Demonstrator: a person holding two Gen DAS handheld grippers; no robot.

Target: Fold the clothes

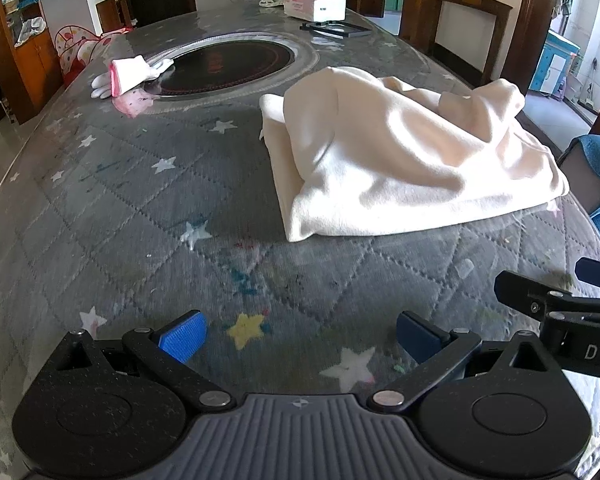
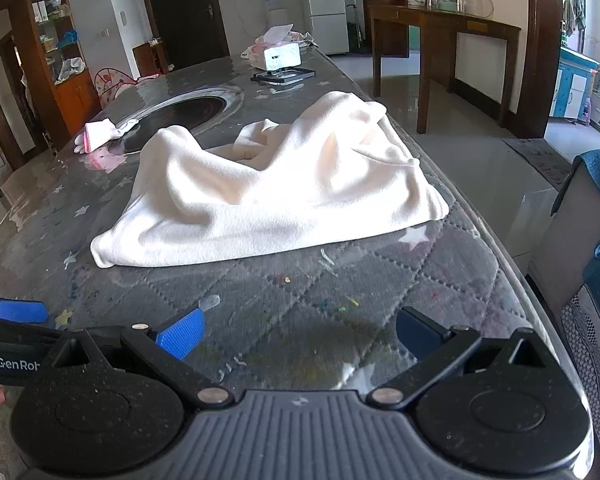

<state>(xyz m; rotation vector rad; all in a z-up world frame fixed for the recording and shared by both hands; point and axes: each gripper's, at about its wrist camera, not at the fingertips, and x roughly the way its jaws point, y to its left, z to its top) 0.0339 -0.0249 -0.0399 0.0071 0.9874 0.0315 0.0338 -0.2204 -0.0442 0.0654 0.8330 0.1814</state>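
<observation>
The cream garment (image 1: 400,152) lies in a loose, humped heap on the grey quilted surface (image 1: 140,208), towards its right edge and well ahead of both tools. It is not flat: 2 ridges stand up with a hollow between them, and a lower layer sticks out at its left side. The left claw (image 1: 300,340) hovers above the surface with its blue pads spread apart and nothing between them. The right claw (image 2: 298,336) is likewise spread and empty, just beside the left one.

The main risk, as I judge it, is grabbing the wrong layer. With the cloth bunched, a pinch at the near hem could catch 2 thicknesses or only a ridge, and the fold would come out crooked. The garment's right side sits near the surface edge, so a careless pull could drag it over and onto the floor. The cover looks glossy, so the cloth may slide instead of unrolling. A pair of white gloves (image 1: 128,74) and a tissue box (image 1: 316,2) lie well apart from the garment and seem unlikely to interfere.
</observation>
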